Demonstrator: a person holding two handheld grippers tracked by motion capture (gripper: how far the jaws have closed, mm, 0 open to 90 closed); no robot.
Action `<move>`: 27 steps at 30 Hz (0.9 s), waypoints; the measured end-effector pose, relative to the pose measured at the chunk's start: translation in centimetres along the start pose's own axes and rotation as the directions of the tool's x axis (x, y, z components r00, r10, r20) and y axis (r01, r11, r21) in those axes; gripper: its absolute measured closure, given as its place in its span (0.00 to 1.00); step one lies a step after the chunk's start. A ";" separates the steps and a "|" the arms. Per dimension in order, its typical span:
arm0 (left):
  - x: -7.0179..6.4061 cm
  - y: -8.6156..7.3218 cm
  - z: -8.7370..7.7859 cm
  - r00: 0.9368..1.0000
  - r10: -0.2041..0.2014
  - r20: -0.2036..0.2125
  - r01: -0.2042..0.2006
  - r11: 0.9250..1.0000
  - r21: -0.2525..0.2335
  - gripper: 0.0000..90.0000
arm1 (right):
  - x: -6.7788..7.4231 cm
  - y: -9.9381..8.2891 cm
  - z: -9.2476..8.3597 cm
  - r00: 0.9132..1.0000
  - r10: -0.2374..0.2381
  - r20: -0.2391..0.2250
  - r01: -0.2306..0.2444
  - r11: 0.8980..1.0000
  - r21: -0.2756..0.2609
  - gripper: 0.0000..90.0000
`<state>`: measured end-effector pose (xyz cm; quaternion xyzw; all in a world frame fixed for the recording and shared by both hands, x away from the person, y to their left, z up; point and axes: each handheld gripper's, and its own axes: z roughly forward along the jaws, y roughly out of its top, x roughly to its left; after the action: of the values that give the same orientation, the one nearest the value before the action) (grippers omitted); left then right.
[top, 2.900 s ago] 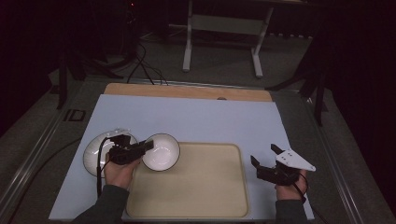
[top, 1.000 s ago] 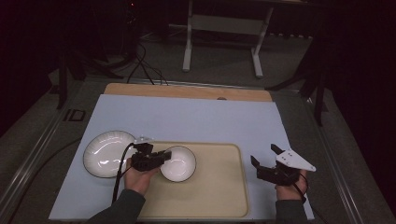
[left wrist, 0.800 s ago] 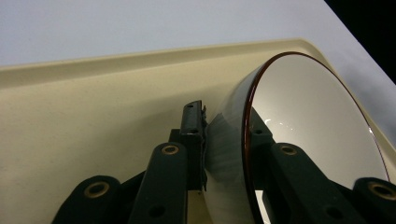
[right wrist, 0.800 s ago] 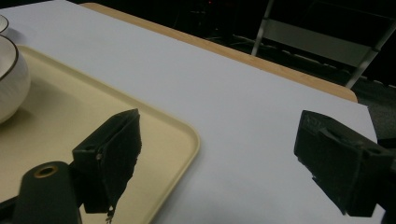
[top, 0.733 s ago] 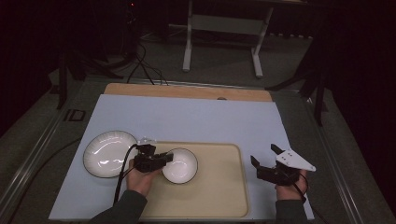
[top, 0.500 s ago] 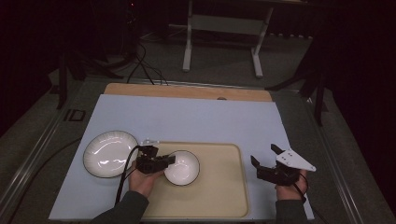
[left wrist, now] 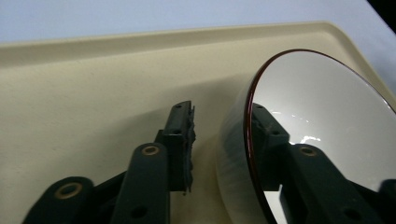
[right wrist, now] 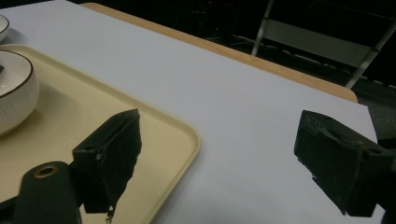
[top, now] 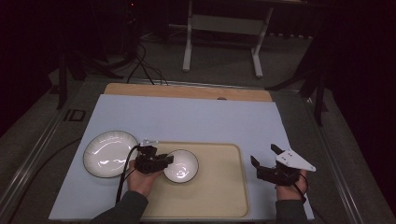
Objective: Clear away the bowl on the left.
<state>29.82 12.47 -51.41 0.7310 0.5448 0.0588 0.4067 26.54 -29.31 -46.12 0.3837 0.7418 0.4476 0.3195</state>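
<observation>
1 mark, "ID" (top: 74, 115), beside the mat; left claw (top: 167, 159) just released the bowl (top: 183, 166); right claw (top: 263, 159) agape.

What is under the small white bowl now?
The small white bowl stands on the beige tray, at its left end. The tray surface directly beneath the bowl is covered, so nothing more can be told there.

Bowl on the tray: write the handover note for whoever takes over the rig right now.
Left gripper: jaws have just been opening; they straddle the bowl's rim, the outer one clear of the wall, so the grip is released.
Right gripper: open, holding nothing, beside the tray's right edge.
Done: bowl sits on the tray's left part.
Left: back the left gripper off; the plate lies on the mat left of the tray, probably next.
</observation>
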 end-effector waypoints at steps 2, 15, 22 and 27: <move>0.0 0.2 -0.3 1.000 0.007 -0.010 -0.007 1.000 -0.010 0.67 | 0.0 0.0 0.0 1.000 0.001 0.000 -0.001 1.000 0.000 0.16; 0.4 1.1 -3.3 0.998 0.040 -0.040 -0.043 0.994 -0.097 0.53 | -0.1 0.0 0.0 1.000 0.001 0.001 -0.001 1.000 -0.001 0.16; 1.3 1.5 -5.1 0.995 0.043 -0.085 -0.056 0.987 -0.152 0.49 | -0.1 0.0 0.0 1.000 0.000 0.001 0.000 1.000 -0.002 0.16; 2.2 1.8 -6.6 0.988 0.063 -0.141 -0.090 0.976 -0.197 0.47 | -0.1 0.0 -0.1 1.000 0.002 0.001 -0.002 1.000 -0.004 0.16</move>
<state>28.53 17.73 -46.64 0.7005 0.5334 0.1788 0.4391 26.54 -29.42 -46.09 0.3841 0.7405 0.4490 0.3202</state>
